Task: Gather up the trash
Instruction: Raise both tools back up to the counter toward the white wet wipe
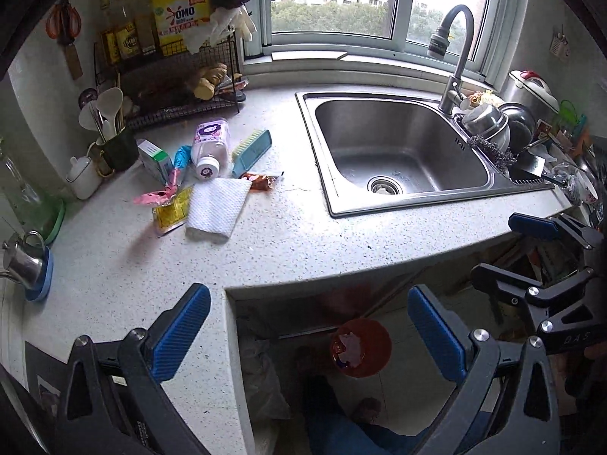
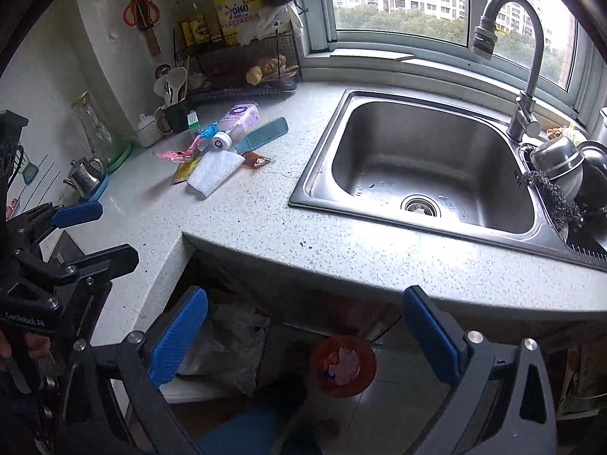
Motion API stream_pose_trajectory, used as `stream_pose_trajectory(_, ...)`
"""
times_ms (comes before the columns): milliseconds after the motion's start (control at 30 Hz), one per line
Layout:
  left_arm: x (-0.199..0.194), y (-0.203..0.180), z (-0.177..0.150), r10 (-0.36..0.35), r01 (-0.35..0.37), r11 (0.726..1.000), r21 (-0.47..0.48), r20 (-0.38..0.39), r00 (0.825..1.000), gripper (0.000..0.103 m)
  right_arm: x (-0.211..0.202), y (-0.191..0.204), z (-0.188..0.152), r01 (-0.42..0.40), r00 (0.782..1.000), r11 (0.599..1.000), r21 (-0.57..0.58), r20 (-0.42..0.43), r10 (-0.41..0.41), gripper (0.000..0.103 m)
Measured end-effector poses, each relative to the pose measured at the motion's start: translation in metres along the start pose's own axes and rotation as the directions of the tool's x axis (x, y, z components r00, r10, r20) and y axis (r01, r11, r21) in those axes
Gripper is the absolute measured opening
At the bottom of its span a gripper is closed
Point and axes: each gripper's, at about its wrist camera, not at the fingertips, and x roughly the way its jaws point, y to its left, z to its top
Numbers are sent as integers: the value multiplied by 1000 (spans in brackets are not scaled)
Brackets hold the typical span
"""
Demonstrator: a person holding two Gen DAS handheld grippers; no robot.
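A heap of litter lies on the speckled counter [image 1: 296,235] left of the sink: a folded white paper towel [image 1: 216,204], a yellow wrapper [image 1: 172,212], a pink wrapper [image 1: 157,195], a brown wrapper [image 1: 261,181] and a toppled white-and-purple bottle [image 1: 210,144]. The right wrist view shows the same paper towel [image 2: 214,172] and bottle [image 2: 237,123]. Down on the floor stands a red bin [image 1: 360,347] [image 2: 343,366] with scraps inside. My left gripper [image 1: 309,326] [image 2: 102,237] is open and empty above the counter's corner. Beside it, my right gripper [image 2: 305,326] [image 1: 508,252] hangs open and empty too.
A steel sink [image 1: 402,151] with a tall faucet [image 1: 455,57] fills the right of the counter, with stacked bowls [image 1: 489,121] beyond. A wire rack [image 1: 170,76], utensil cup [image 1: 114,144], blue brush [image 1: 252,151] and steel pot [image 1: 24,261] stand left. A plastic bag [image 2: 227,345] sits under the counter.
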Motion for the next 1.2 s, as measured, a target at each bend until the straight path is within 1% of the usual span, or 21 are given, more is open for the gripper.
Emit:
stream_pose_trajectory(167,6,36,21,9,-9,999,-49,-2,1000,103,16,9,39,-28,1000,999,-26,5,28,102)
stream_pose_trajectory(333,23,79,33,21,-24,993,-117,-26,999,103,48,26,77,-63,998,995,-74,-18,61,102)
stream_pose_trajectory(433,37,107,38,47,-55,984,-168,-52,998,103,70,40,95,-99,994,990,-103,-51,94,102)
stream_pose_trajectory(533,47,131,41,48,-65,973,-222,-81,996,103,94,56,109,-138,987,982,-130,-96,126,102)
stream_pose_trajectory(633,56,150,41,73,-101,963,-249,-118,990,103,117,73,121,-171,978,974,-152,-143,150,102)
stream_pose_trajectory(700,62,161,39,78,-109,961,-253,-127,989,103,133,85,127,-198,970,967,-160,-174,170,102)
stream_pose_trajectory(833,76,184,32,87,-137,949,-284,-180,980,103,159,111,131,-242,953,948,-205,-232,193,102)
stream_pose_trajectory(933,84,200,25,88,-152,936,-316,-208,974,103,179,128,134,-265,942,935,-236,-272,198,102)
stream_pose_trajectory(1033,91,213,14,87,-166,923,-348,-230,969,103,200,139,137,-283,929,930,-233,-308,206,102)
stream_pose_trajectory(1200,104,229,5,74,-168,909,-381,-250,965,103,234,154,133,-288,917,917,-276,-355,181,102)
